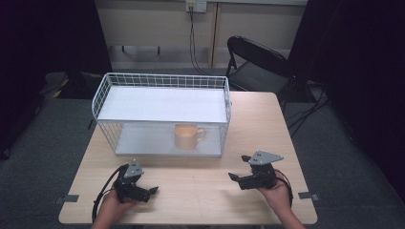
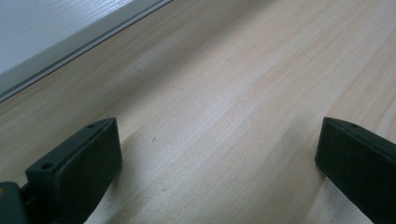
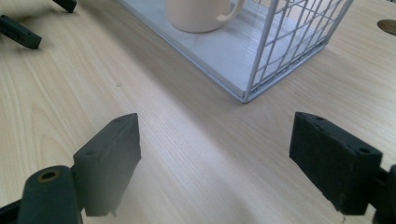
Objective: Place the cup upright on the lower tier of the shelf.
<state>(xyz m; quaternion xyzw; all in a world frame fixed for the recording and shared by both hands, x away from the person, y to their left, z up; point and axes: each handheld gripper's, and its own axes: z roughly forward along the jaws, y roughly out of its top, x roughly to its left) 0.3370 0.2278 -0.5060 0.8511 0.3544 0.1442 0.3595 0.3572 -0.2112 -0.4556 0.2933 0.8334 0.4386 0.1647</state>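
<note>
A white wire rack [image 1: 162,109] with two shelves stands at the back middle of the wooden table [image 1: 200,191]. A peach mug [image 1: 186,137] sits upright on its lower shelf, handle to the right. My left gripper [image 1: 152,192] rests low on the table near the front left, open, with bare wood between its jaws. My right gripper [image 1: 239,167] is at the front right, open and empty. The left gripper view has the left gripper [image 2: 217,154] over wood, with the rack's base [image 2: 46,28] ahead. In the right gripper view, the right gripper [image 3: 215,154] faces the mug [image 3: 196,14] and the rack's corner [image 3: 280,51].
A black folding chair [image 1: 258,62] stands behind the table's far right corner. A cable [image 1: 193,43] hangs from a wall socket. Grey tape marks [image 1: 308,195] sit on the table's front corners. Open wood lies between the grippers and the rack.
</note>
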